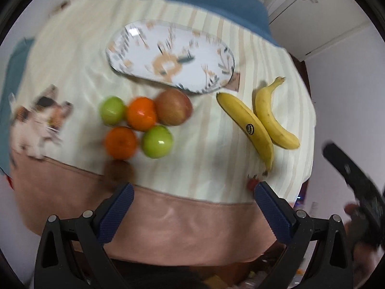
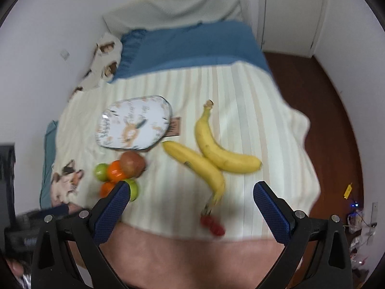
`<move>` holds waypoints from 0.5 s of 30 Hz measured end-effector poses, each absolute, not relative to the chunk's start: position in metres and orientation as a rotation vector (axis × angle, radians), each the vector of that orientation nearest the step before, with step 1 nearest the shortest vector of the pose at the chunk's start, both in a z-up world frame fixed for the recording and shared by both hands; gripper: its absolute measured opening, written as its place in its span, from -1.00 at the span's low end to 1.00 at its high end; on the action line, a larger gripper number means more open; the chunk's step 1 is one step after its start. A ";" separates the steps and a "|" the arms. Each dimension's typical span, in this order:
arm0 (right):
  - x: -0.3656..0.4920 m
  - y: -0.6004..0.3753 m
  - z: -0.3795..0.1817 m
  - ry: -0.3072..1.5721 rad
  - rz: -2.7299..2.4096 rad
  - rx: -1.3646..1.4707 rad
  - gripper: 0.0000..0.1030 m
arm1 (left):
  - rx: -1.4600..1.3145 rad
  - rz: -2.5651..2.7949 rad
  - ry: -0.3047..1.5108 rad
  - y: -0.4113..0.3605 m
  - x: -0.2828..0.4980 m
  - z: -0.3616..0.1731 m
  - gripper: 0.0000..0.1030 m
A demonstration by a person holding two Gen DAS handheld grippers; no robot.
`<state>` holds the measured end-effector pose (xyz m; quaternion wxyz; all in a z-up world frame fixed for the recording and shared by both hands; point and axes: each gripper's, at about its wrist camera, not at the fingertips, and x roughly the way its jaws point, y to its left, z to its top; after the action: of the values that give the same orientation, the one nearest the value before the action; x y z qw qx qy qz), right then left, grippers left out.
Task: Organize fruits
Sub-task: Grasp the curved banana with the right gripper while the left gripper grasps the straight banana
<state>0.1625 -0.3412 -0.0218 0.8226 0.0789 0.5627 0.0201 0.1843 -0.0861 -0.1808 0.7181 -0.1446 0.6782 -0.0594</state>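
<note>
An oval patterned plate (image 1: pixel 168 55) (image 2: pixel 134 125) lies empty on a cream striped cloth on a bed. In front of it sits a cluster of a red apple (image 1: pixel 173 107) (image 2: pixel 132 160), two oranges (image 1: pixel 141 113) (image 1: pixel 120 142) and two green apples (image 1: pixel 112 110) (image 1: pixel 157 141). Two crossed bananas (image 1: pixel 245 120) (image 1: pixel 274 118) (image 2: pixel 195 161) (image 2: pixel 216 144) lie to the right, with small red fruit (image 2: pixel 213 225) near their stem. My left gripper (image 1: pixel 193 187) and right gripper (image 2: pixel 190 187) hover open and empty above the near edge.
A blue blanket (image 2: pixel 192 45) and pillows cover the far bed. A cat-print cushion (image 1: pixel 38 125) lies left. A pink cover (image 1: pixel 168 221) runs along the near edge. Wooden floor (image 2: pixel 336 120) and a white door lie to the right.
</note>
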 end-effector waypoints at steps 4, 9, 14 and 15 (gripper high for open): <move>0.236 -0.367 -0.091 1.335 0.091 0.199 0.95 | -0.382 -0.116 1.573 -0.105 0.205 -0.219 0.94; 0.298 -0.382 -0.180 1.522 0.174 0.181 0.58 | -0.412 -0.104 1.615 -0.125 0.220 -0.247 0.92; 0.305 -0.368 -0.212 1.554 0.300 0.093 -0.04 | -0.418 -0.112 1.635 -0.144 0.225 -0.258 0.92; 0.304 -0.366 -0.212 1.563 0.292 0.094 -0.19 | -0.424 -0.119 1.637 -0.148 0.226 -0.256 0.92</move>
<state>0.3038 -0.3658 -0.2119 0.6992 0.0420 0.7015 0.1312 0.2261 -0.1476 -0.2563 0.6618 -0.1874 0.7240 -0.0524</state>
